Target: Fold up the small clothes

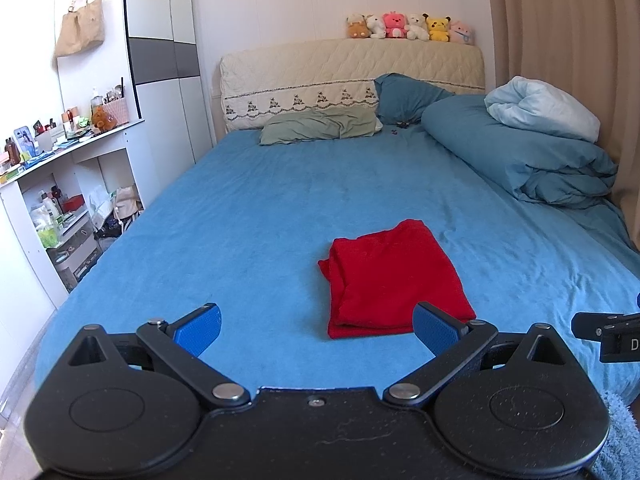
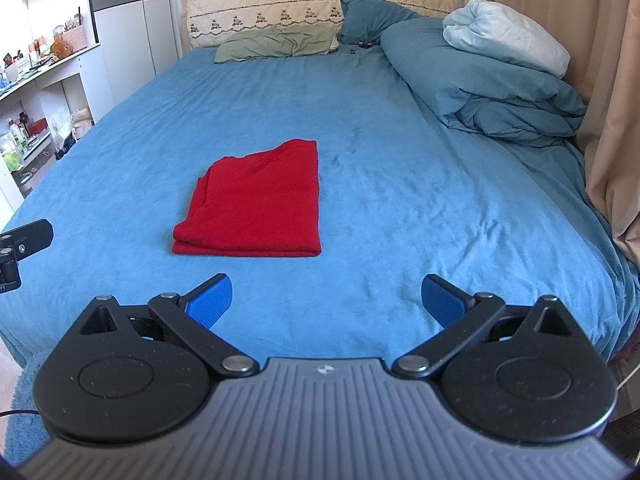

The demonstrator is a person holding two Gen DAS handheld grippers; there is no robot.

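Already folded into a compact rectangle, a red garment (image 2: 256,204) lies flat on the blue bedsheet (image 2: 400,184) near the foot of the bed, as the left gripper (image 1: 318,330) and right gripper (image 2: 326,300) hang above the sheet with jaws spread wide, holding nothing. Neither tool touches the cloth; the left gripper's right fingertip overlaps the garment's near corner in the left wrist view, while the right gripper sits just off to the cloth's right. Any further fold looks risky: layered edges show at the garment's left side, and a pinch catching only the top layer could peel the stack apart. The plush sheet might also bunch up with the fabric if the blue pads (image 2: 210,300) dig too low, dragging the neat rectangle askew.
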